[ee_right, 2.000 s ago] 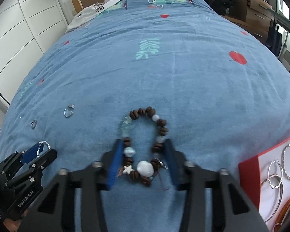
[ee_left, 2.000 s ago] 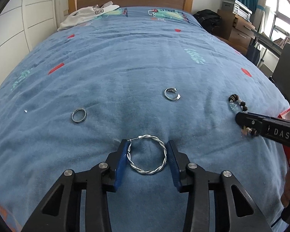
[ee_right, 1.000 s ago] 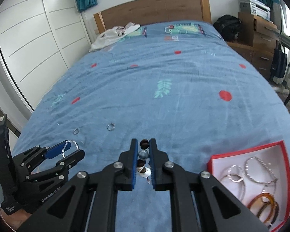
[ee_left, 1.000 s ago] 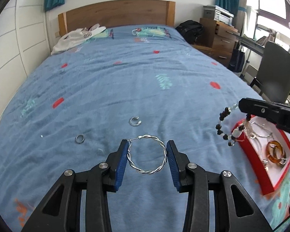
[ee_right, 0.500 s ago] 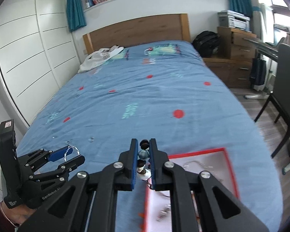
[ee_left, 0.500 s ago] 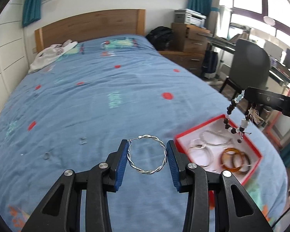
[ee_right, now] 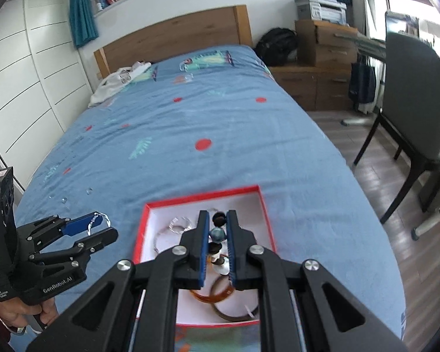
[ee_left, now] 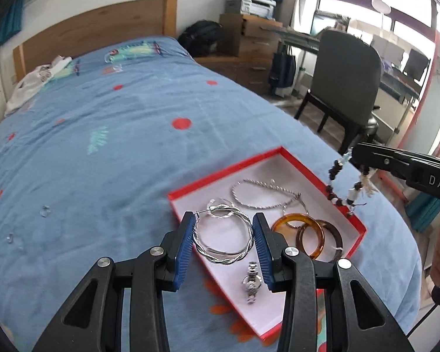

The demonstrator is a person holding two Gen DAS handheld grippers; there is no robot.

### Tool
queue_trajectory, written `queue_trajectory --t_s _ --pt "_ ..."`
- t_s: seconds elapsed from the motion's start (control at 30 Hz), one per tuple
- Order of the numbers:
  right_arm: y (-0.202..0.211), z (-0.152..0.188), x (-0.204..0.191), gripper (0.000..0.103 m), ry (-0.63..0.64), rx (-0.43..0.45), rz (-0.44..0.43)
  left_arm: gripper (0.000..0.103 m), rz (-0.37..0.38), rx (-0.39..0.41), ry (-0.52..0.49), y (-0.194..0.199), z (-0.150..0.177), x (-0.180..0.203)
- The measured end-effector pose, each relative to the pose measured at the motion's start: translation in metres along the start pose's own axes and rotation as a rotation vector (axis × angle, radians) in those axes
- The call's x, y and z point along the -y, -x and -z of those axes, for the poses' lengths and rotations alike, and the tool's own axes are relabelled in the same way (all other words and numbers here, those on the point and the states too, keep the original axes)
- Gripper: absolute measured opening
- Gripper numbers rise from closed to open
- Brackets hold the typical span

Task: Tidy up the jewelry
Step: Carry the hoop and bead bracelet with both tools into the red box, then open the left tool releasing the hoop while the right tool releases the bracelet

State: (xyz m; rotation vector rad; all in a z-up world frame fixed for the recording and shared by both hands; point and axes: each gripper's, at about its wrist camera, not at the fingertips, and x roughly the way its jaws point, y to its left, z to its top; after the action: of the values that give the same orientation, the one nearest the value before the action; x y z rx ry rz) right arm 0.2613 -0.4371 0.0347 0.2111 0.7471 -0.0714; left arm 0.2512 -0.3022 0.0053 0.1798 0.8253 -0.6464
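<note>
Left hand-held gripper (ee_left: 223,245) pinching twisted silver hoop (ee_left: 223,236) across its width, above red tray (ee_left: 358,228): light, stiff wire, likely bendable. Right hand-held gripper (ee_right: 217,246) clamping beaded bracelet (ee_left: 341,187), limp, dangling over tray; best held by beads.

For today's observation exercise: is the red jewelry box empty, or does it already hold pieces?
Not empty. The red box has no lid on and already holds amber bangles, a silver twisted bracelet and a small watch.
</note>
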Motion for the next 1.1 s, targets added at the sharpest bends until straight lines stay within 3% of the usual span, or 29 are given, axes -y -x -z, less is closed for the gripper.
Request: queue_trajectory --t_s 0.4,0.6,0.87,1.1 --pt "-0.069 0.002 0.013 0.011 -0.016 -0.042 -0.046 0.04 0.008 -0.046 -0.002 -0.056 -0.004 -0.001" --pt "-0.106 0.013 0.018 0.011 -0.019 -0.115 -0.048 0.04 0.021 -0.085 -0.016 -0.078 0.006 -0.001" --pt "-0.124 0.027 0.023 0.012 -0.016 -0.175 -0.005 0.04 0.025 -0.108 -0.032 -0.087 0.017 0.0" --pt "-0.128 0.032 0.021 0.012 -0.009 -0.2 -0.016 0.04 0.031 -0.107 -0.032 -0.087 0.019 0.001"
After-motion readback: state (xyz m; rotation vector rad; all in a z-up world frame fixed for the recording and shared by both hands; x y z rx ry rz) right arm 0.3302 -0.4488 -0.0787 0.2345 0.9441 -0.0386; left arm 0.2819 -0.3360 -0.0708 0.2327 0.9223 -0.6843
